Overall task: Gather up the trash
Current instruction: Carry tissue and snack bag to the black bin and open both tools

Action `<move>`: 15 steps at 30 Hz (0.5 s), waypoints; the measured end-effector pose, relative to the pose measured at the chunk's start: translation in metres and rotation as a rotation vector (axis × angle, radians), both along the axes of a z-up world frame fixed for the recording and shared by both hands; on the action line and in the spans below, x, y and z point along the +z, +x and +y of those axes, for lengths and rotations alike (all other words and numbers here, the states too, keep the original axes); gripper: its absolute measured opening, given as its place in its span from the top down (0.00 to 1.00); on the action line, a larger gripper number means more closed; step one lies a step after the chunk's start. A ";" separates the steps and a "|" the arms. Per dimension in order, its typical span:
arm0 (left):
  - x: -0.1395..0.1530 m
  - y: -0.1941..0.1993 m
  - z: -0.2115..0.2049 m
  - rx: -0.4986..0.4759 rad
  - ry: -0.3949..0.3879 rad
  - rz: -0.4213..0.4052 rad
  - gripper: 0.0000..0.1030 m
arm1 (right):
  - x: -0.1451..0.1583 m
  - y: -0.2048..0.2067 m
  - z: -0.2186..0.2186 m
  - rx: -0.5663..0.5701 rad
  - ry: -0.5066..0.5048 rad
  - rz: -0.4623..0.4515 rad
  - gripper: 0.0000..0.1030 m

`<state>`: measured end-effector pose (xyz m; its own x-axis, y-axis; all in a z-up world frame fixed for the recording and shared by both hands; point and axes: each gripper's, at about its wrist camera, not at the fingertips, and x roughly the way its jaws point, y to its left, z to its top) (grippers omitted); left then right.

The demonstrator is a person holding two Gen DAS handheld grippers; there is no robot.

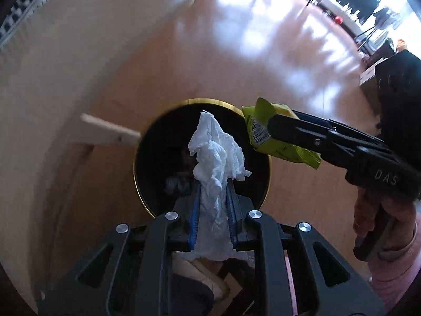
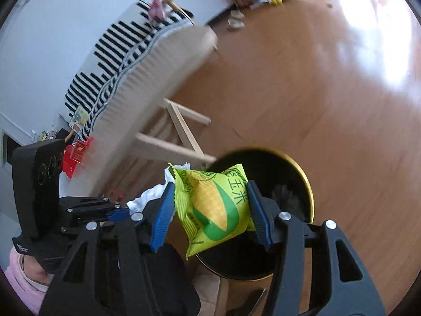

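A crumpled white tissue (image 1: 217, 152) is pinched between the blue pads of my left gripper (image 1: 213, 192), which points down over a black bin with a gold rim (image 1: 158, 131). My right gripper (image 2: 210, 197) is shut on a yellow-green corn snack packet (image 2: 213, 208), held over the near edge of the same bin (image 2: 307, 184). In the left wrist view the right gripper (image 1: 271, 126) comes in from the right with the packet (image 1: 279, 147) at the bin's rim. In the right wrist view the left gripper (image 2: 123, 213) and its tissue (image 2: 150, 197) show at the left.
The bin stands on a wooden floor (image 2: 315, 92) beside a bed with a striped cover (image 2: 118, 60) and a pale wooden frame (image 2: 179, 131). Dark trash lies inside the bin (image 1: 179, 179). A hand in a pink sleeve (image 1: 389, 258) holds the right gripper. Furniture stands far back.
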<state>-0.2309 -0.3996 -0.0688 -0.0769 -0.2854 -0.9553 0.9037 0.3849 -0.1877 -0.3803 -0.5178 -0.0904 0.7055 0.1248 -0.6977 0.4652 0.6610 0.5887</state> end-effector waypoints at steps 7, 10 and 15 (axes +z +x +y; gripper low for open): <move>-0.003 0.006 -0.010 -0.007 -0.004 0.005 0.82 | -0.013 0.010 -0.002 0.005 0.038 0.002 0.47; -0.002 0.004 -0.011 0.027 0.024 -0.011 0.22 | -0.010 0.008 -0.012 -0.044 0.097 -0.041 0.31; 0.032 0.007 0.008 0.055 -0.110 0.002 0.07 | -0.001 -0.008 -0.028 -0.167 0.124 -0.058 0.07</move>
